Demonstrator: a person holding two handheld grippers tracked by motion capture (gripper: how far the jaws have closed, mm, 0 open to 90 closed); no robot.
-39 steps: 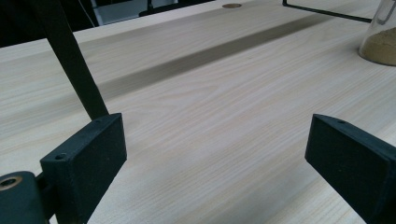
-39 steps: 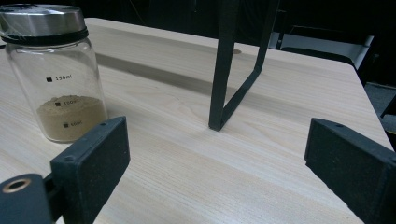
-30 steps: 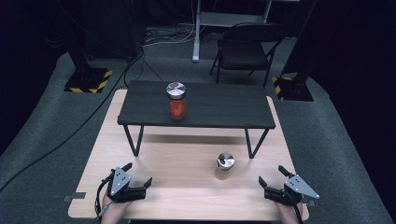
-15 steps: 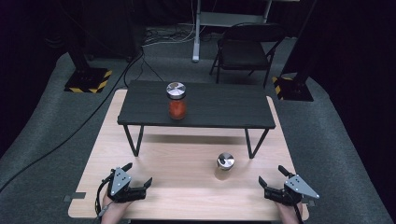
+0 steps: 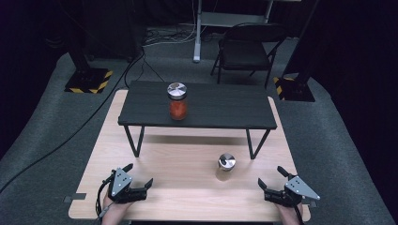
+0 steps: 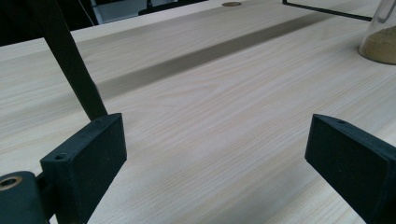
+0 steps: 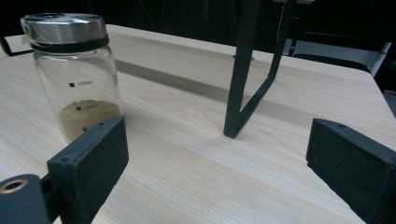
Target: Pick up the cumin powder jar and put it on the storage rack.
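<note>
A dark recording studio: hazard-striped stand bases (image 5: 88, 80), floor cables (image 5: 155, 35), folding chair (image 5: 246, 51).

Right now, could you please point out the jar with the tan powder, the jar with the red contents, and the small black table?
jar with tan powder (image 7: 74, 79), right gripper view, on its glass wall.
jar with red contents (image 5: 178, 108), high view, on its red-filled body.
small black table (image 5: 220, 107), high view, on its bare top.

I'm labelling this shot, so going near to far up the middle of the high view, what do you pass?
Wooden table → glass jar of tan powder → black raised shelf bearing the jar of orange contents → folding chair.
</note>
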